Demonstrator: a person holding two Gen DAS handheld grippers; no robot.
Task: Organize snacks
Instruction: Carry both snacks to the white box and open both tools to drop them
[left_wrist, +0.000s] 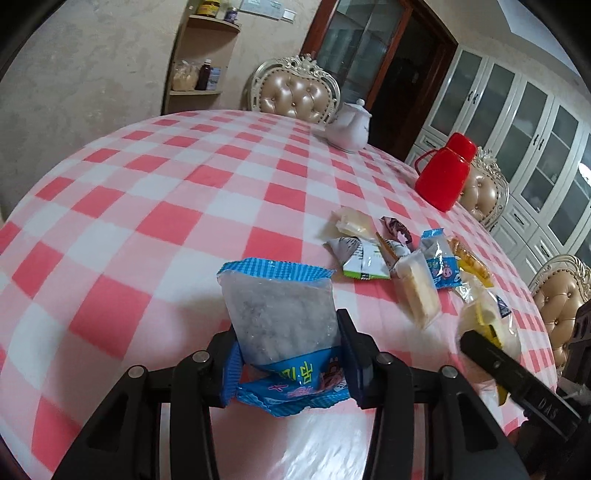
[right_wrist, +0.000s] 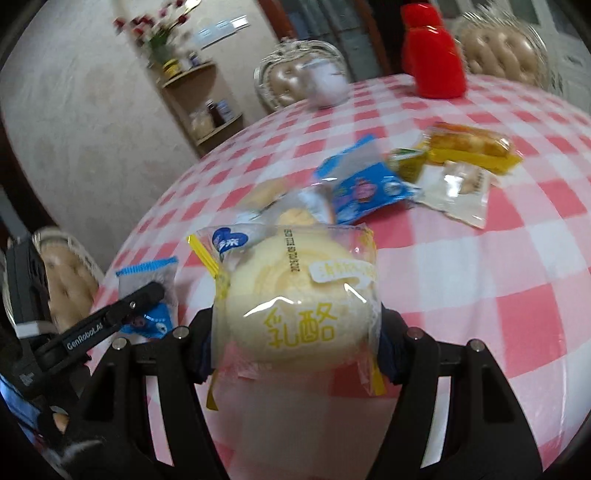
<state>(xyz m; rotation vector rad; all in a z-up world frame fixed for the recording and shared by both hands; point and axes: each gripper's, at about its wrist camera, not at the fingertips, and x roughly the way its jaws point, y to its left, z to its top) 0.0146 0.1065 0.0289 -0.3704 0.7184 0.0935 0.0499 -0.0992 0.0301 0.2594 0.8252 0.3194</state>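
My left gripper (left_wrist: 291, 347) is shut on a blue-edged clear snack packet (left_wrist: 280, 314) and holds it above the checked tablecloth (left_wrist: 166, 206). My right gripper (right_wrist: 295, 343) is shut on a round yellow cheese bun in a clear wrapper (right_wrist: 299, 295), also above the cloth. The right gripper and its bun also show in the left wrist view (left_wrist: 487, 332) at the right. The left gripper with its blue packet shows in the right wrist view (right_wrist: 147, 291) at the left. A loose pile of several wrapped snacks (left_wrist: 399, 254) lies on the table right of centre.
A red thermos jug (left_wrist: 443, 170) and a white teapot (left_wrist: 349, 125) stand at the far side of the table. Padded chairs (left_wrist: 295, 92) ring the table. A corner shelf (left_wrist: 201, 55) and white cabinets (left_wrist: 517, 103) stand behind.
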